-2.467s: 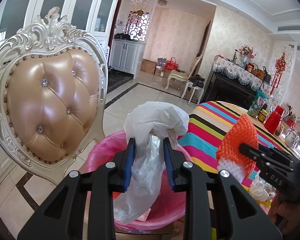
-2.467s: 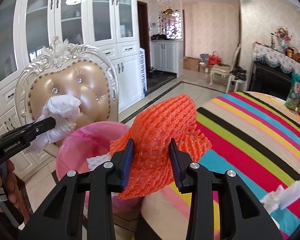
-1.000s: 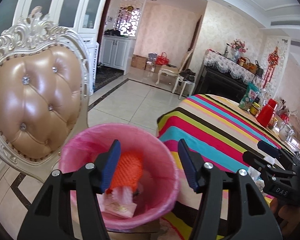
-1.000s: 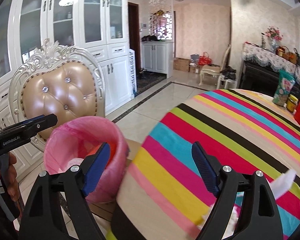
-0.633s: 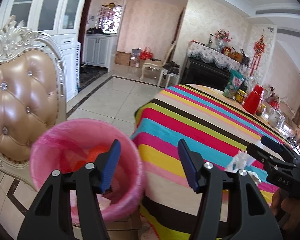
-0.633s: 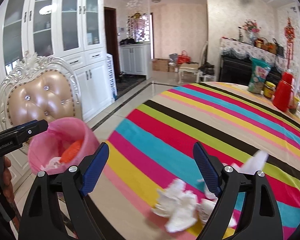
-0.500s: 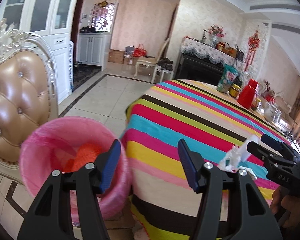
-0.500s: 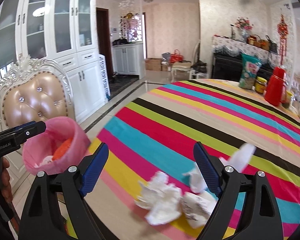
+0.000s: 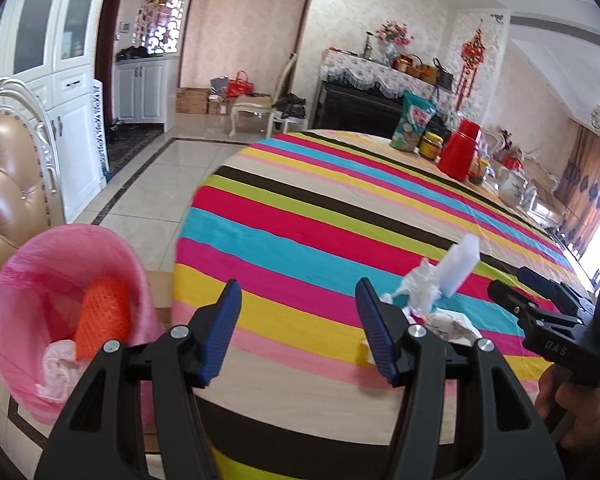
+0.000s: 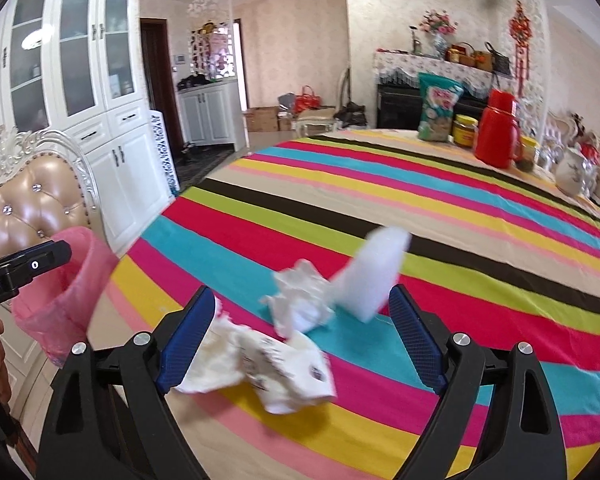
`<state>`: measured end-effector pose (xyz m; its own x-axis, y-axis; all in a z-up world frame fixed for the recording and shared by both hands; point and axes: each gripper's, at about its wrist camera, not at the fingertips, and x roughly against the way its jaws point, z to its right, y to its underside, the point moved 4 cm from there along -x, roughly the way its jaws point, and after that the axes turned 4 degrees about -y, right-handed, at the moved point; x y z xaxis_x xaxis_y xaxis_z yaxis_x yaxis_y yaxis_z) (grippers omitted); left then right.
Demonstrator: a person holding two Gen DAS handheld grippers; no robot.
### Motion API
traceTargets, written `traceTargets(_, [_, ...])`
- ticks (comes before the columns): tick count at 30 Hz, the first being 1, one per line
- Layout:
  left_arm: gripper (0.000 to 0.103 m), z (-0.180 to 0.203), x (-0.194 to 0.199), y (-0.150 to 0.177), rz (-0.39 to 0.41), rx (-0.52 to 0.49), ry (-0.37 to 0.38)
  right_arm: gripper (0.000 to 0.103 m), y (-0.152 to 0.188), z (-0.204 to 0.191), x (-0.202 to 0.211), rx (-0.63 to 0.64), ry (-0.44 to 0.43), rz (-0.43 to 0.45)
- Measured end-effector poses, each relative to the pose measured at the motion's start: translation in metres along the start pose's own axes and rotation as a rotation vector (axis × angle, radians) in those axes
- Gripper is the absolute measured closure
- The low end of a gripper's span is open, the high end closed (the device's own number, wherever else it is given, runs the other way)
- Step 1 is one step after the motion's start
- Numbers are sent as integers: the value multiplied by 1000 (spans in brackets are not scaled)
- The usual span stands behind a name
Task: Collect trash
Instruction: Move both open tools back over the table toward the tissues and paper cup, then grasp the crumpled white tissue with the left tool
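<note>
The right gripper angles down, its jaws opening over crumpled wrappers lying on the striped counter, touching none. A white foam strip leans upright beside them. The left gripper hangs open and empty, a pink-lined bin to its left holding orange netting.

**Materials and finishes, table edge**

Tablecloth: matt woven stripes. Crumpled paper: white, creased. Bin liner, lower left: thin pink plastic. Foam net: orange mesh. Chair back: glossy tufted leather.
</note>
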<state>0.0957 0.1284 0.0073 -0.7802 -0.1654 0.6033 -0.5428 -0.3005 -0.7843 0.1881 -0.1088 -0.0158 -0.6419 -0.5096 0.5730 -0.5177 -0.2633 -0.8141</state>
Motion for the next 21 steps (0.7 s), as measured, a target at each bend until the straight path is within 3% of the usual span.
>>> traceTargets(12, [46, 57, -38, 20, -83, -67, 76, 18, 23, 40, -10, -40, 36, -52])
traceTargets(21, [47, 83, -72, 44, -186, -97, 135, 18, 29, 34, -18, -31, 10, -90])
